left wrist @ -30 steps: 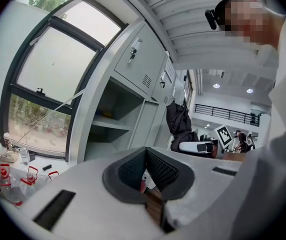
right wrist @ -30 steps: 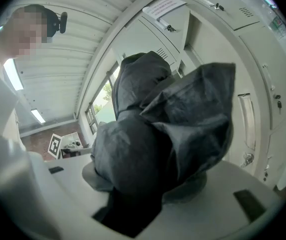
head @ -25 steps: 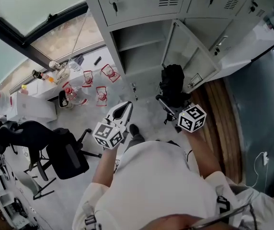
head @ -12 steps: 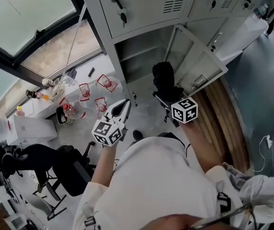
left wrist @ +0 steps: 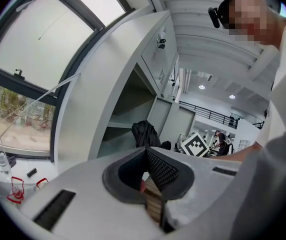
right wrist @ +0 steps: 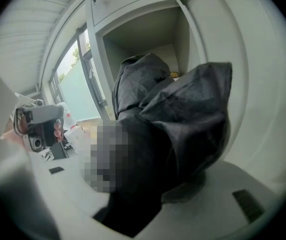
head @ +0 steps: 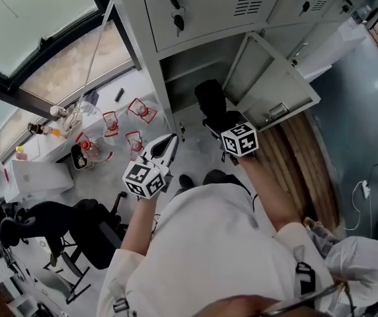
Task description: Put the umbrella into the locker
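- The grey locker (head: 151, 58) stands beside a large window (head: 30, 18). One compartment is open, and its door (head: 268, 78) is swung out to the right of the opening.
- One shelf (head: 190, 70) crosses the open compartment. Above it are two closed doors (head: 209, 5) with keys hanging in their locks.
- A white ledge (head: 119, 101) by the window carries small clutter, including three red-framed items (head: 139, 109). A black office chair (head: 93, 220) sits on the floor, well off to the lower left.
- There is one umbrella (head: 210, 101), black and folded. The right gripper (head: 225, 127) holds it, with its jaws clamped on the dark fabric.
- The umbrella's long axis runs away from that gripper toward the open compartment. Its far end is at the mouth, left of the open door. Whether the tip has crossed the threshold cannot be told.
- Nothing lies between the umbrella and the opening.
- The left gripper (head: 168, 144) is to the left of the umbrella and apart from it. Its jaws are together with nothing between them, and they point toward the locker.
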Available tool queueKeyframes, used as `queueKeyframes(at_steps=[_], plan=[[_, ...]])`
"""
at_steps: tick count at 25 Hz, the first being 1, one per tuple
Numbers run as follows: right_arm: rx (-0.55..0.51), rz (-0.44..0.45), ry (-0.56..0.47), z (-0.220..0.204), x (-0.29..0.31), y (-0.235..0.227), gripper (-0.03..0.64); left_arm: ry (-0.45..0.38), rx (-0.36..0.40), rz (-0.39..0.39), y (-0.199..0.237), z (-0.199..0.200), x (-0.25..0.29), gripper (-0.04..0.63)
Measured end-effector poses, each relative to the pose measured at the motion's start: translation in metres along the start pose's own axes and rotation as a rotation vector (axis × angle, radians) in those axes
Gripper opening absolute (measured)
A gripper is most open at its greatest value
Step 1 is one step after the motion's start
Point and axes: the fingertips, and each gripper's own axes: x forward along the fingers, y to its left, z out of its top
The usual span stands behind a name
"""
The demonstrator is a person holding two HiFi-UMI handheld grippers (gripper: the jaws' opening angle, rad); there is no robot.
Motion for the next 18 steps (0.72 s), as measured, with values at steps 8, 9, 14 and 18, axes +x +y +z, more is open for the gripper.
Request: queueKeyframes(at_steps=[8,9,14,18], plan=[[-0.008,0.027,0.074,-0.016,0.029,-0.015,0.222,-0.02,-0.061,0.038,-0.001,-0.002,0.015,0.003],[-0.013,0.023,0.084,-0.017,0.032,-0.018,0.222,-0.022,-0.069,0.046,-0.001,-0.003,0.017,0.003],[-0.1,-0.018,0.156,-0.018,0.052,-0.038,0.222,-0.03,-0.113,0.085,0.005,-0.009,0.025,0.003],[-0.141,-0.038,0.204,-0.019,0.072,-0.049,0.222,-0.053,-0.117,0.116,0.006,-0.005,0.027,0.003]])
